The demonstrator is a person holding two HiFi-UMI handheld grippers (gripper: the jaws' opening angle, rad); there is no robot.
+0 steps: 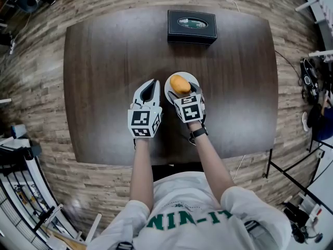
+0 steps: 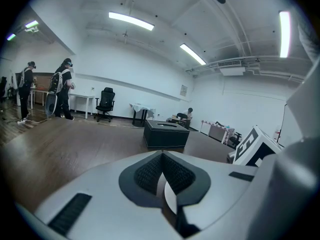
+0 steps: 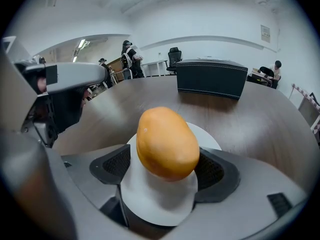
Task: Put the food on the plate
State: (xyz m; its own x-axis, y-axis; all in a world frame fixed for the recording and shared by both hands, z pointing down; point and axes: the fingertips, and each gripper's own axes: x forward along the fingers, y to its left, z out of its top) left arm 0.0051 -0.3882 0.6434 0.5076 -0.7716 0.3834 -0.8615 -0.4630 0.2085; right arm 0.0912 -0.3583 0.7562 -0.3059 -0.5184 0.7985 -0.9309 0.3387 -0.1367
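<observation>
The right gripper (image 3: 166, 168) is standing with its jaws spread wide around the food (image 3: 167, 141), a smooth orange-yellow oval that is sitting squarely between the pads. The left-hand pad (image 3: 119, 165) is showing a clear gap of white beside the food, while the other pad is lying so close behind its curve that contact there cannot be told, so the grip looks let go rather than pressing. The food's long axis is running roughly along the jaws, away from the gripper and leaning a little to the left, so the jaws are spanning its narrow width. It is lying on the white plate (image 3: 150, 196), which is sitting directly under the jaws near the middle of the desk (image 1: 104, 77); the task appears all but done, and the coming move is likely a straight pull back toward the near edge, along that long axis, without nudging the food. The left gripper (image 2: 162, 159) is resting just beside the plate with its jaws closed together on nothing. A black tissue box (image 1: 191, 26) is standing at the desk's far edge, well apart.
</observation>
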